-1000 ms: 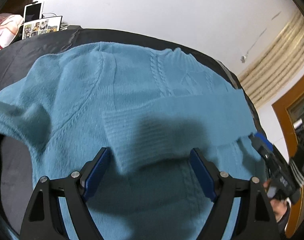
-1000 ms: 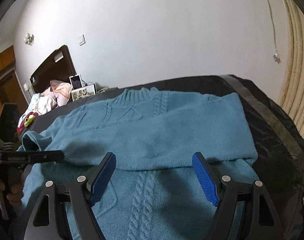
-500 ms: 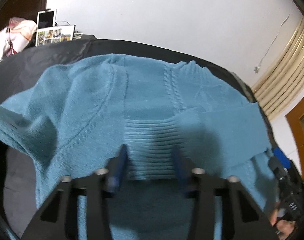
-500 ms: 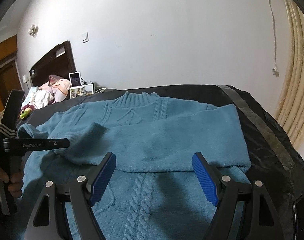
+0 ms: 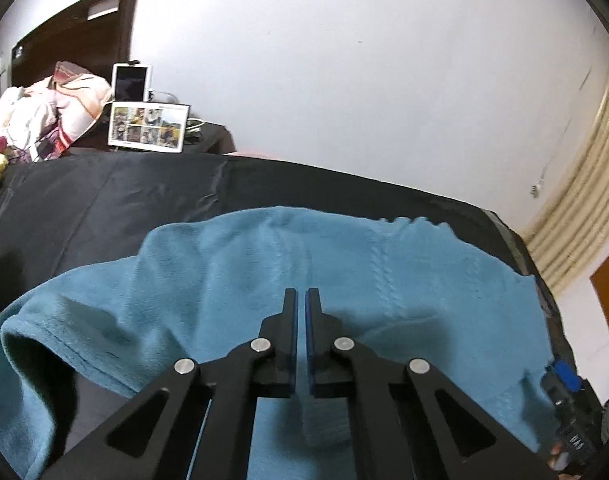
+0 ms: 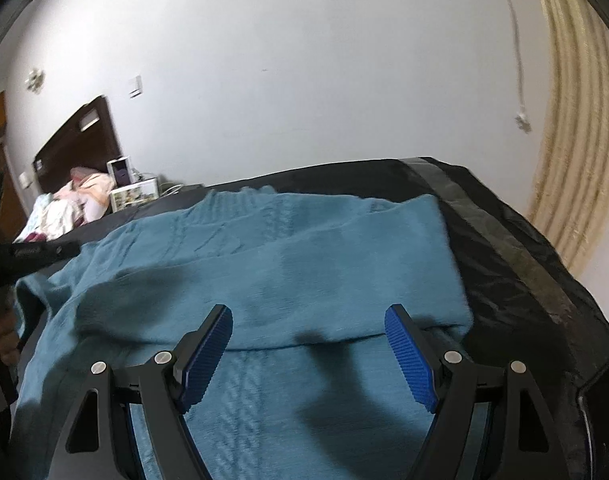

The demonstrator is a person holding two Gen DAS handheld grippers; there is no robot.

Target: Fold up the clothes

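On a black-covered bed (image 6: pixel 516 240) below a white wall, a teal sweater (image 6: pixel 324 272) was spread with one sleeve laid across its body, the left gripper (image 5: pixel 301 300) seen clenched, seemingly pinching cuff fabric, the right gripper (image 6: pixel 308 344) held released above it, so the sleeve fold was judged underway and carrying the cuff across next.

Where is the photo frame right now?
In the left wrist view the photo frame stands upper left, beyond the black cover's far edge, below the tablet and right of the pile of bedding.
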